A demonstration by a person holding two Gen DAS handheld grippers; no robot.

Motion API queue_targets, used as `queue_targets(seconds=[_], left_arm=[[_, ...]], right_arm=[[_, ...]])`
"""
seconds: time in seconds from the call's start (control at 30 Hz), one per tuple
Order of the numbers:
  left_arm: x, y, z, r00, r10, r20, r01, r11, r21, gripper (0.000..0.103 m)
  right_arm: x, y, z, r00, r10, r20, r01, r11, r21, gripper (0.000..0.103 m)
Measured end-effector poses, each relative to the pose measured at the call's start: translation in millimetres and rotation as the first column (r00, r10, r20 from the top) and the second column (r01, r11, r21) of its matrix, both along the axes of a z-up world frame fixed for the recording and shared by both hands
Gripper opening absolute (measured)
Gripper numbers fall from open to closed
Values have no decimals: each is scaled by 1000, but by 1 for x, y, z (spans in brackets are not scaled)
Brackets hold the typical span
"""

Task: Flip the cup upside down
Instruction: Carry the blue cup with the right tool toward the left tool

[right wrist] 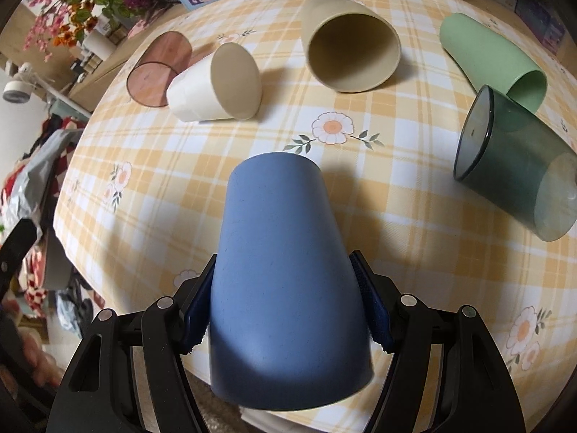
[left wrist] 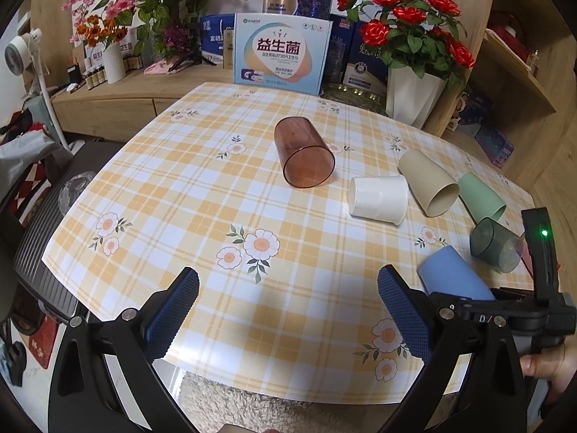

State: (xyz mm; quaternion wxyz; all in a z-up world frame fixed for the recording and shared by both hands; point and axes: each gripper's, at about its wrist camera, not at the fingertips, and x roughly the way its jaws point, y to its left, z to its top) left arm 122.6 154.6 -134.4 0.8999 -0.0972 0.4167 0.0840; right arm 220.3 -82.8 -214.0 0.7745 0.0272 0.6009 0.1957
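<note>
My right gripper [right wrist: 285, 310] is shut on a blue cup [right wrist: 285, 281], its base pointing away from me and its rim toward the camera. The blue cup [left wrist: 452, 274] also shows in the left wrist view, at the table's right front. My left gripper [left wrist: 288, 306] is open and empty over the table's front edge. Other cups lie on their sides: a clear brown one [left wrist: 304, 151], a white one [left wrist: 378, 198], a beige one [left wrist: 429, 182], a light green one [left wrist: 481, 196] and a dark translucent one [left wrist: 496, 247].
The table has a yellow plaid cloth [left wrist: 202, 195]. A white vase of red roses [left wrist: 414, 97] and boxes [left wrist: 283, 54] stand at the back. Wooden shelves [left wrist: 519, 83] are at the right. A fan [left wrist: 21, 54] stands at the left.
</note>
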Motion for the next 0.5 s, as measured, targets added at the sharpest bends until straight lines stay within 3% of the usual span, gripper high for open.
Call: queue_targets(seconds=[0.17, 0.3, 0.33, 0.5], left_arm=[[5, 1, -1, 1000, 12, -19, -13, 1000, -26, 97], [10, -4, 2, 1000, -8, -21, 7, 999, -48, 97], [11, -7, 2, 1000, -13, -24, 12, 999, -51, 97], [19, -22, 2, 997, -61, -47, 56, 993, -105, 97]], right_arm=[[-6, 1, 13, 998, 24, 58, -26, 999, 27, 69], [-10, -10, 29, 993, 14, 118, -20, 998, 52, 76], [-12, -14, 35, 989, 11, 148, -18, 999, 47, 86], [-16, -40, 53, 973, -19, 230, 9, 999, 43, 88]])
